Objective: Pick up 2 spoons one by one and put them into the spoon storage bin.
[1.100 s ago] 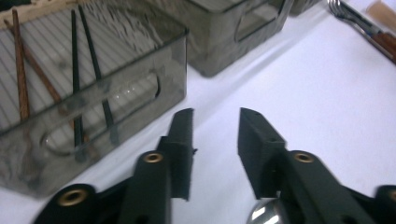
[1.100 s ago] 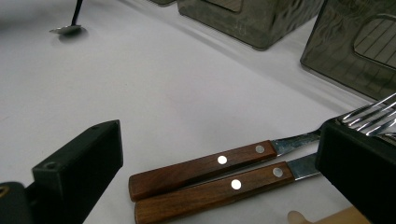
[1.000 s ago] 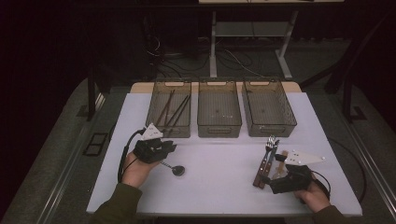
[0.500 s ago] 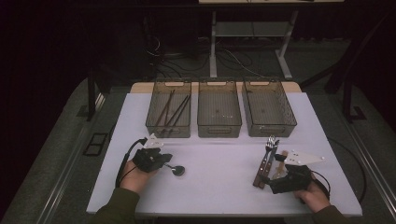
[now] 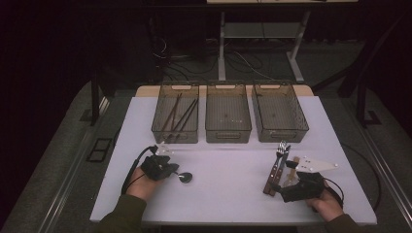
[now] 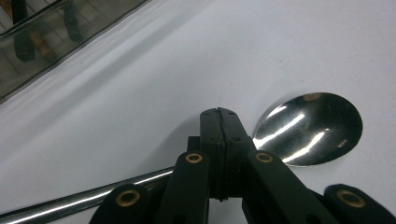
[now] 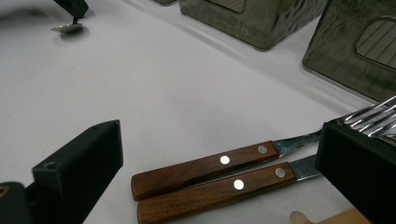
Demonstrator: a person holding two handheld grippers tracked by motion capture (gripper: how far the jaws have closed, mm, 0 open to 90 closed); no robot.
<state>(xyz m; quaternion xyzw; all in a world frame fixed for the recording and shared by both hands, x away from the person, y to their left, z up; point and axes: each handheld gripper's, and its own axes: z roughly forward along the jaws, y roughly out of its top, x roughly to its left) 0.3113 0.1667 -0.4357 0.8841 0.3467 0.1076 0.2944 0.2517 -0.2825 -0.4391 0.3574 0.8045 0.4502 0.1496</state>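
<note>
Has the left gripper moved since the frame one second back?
Yes. In the high view the left gripper has dropped toward the table and slid slightly nearer the spoon, away from the leftmost bin. Its jaws are shut at the spoon's handle.

Olive sleeves; black grippers with brass-ringed screw holes.

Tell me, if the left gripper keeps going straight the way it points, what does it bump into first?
Probably the spoon. The left gripper has its jaws shut, and the shiny bowl lies on the white table just past their tips, a bit to the right. Depth is hard to judge, so it might slide beside it.
</note>
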